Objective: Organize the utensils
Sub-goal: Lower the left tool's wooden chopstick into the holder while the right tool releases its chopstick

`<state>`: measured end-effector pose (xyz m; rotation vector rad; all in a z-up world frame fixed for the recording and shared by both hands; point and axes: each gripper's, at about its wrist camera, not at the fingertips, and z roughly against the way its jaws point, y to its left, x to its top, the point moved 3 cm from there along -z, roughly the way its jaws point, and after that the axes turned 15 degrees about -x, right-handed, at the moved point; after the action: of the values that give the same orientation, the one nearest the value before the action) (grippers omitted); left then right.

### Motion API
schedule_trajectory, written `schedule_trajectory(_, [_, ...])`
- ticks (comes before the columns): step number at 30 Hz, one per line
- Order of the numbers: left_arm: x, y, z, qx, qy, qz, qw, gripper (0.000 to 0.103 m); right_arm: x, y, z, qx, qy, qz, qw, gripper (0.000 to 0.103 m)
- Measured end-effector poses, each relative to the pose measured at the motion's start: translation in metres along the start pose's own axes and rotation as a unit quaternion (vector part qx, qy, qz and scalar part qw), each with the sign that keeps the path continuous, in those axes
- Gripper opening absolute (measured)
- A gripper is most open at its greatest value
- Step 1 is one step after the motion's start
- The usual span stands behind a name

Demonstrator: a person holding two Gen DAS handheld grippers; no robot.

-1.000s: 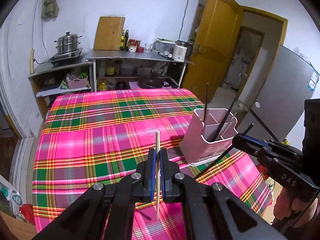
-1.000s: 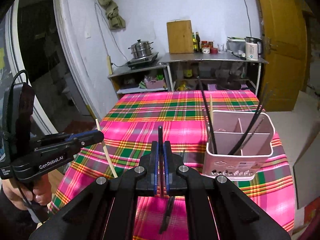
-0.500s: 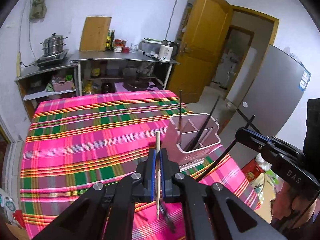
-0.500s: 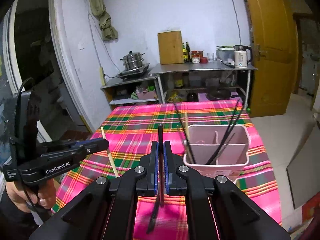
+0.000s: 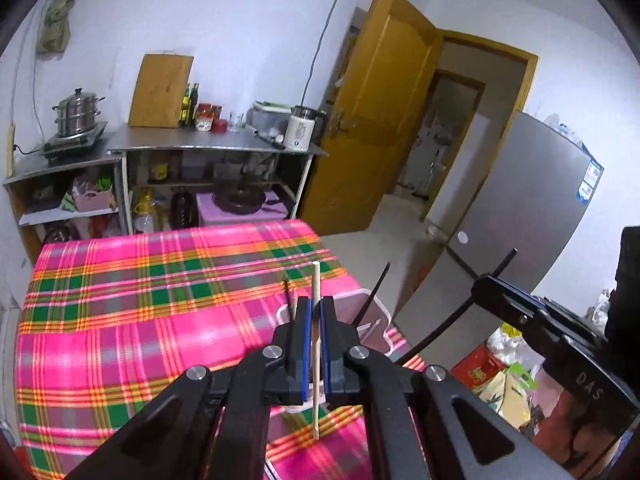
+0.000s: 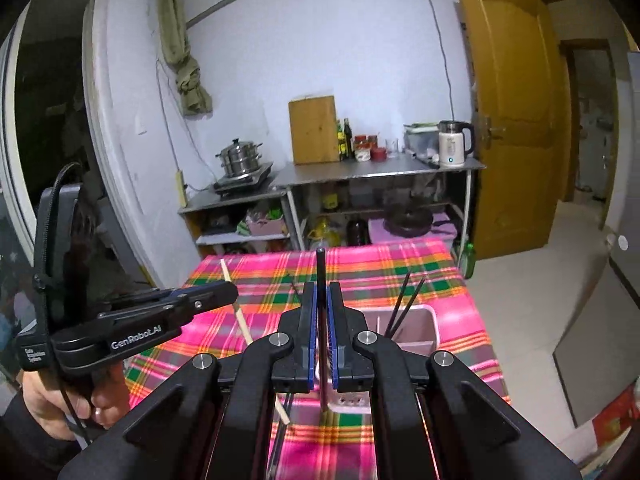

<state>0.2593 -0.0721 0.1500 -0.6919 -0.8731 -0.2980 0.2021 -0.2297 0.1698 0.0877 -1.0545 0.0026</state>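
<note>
Above the plaid table (image 5: pixel 120 320), left gripper (image 5: pixel 315 320) fingers clamp a wooden chopstick (image 5: pixel 316 280).

Each fisheye view looks forward and slightly downward along its own black gripper's fingers, from above the near end of the pink-and-green plaid tablecloth (image 5: pixel 120 320) toward the steel kitchen counter (image 6: pixel 380 168) at the far wall. The left view faces further right, taking in the grey refrigerator (image 5: pixel 540 220). Both share the cloth, counter and yellow-brown wooden door (image 6: pixel 512 100).

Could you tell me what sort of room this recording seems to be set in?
Most likely a home kitchen: a stacked steel steamer pot on a portable stove, a white electric kettle on a metal counter, and a tall grey refrigerator beside the open yellow wooden door.
</note>
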Motion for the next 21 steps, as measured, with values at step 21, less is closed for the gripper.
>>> schedule_trajectory(21, [0.016,0.024,-0.063,0.009,-0.012,0.000,0.9999,0.004,0.005,-0.025,-0.057,-0.016,0.014,-0.020,1.000,0.005])
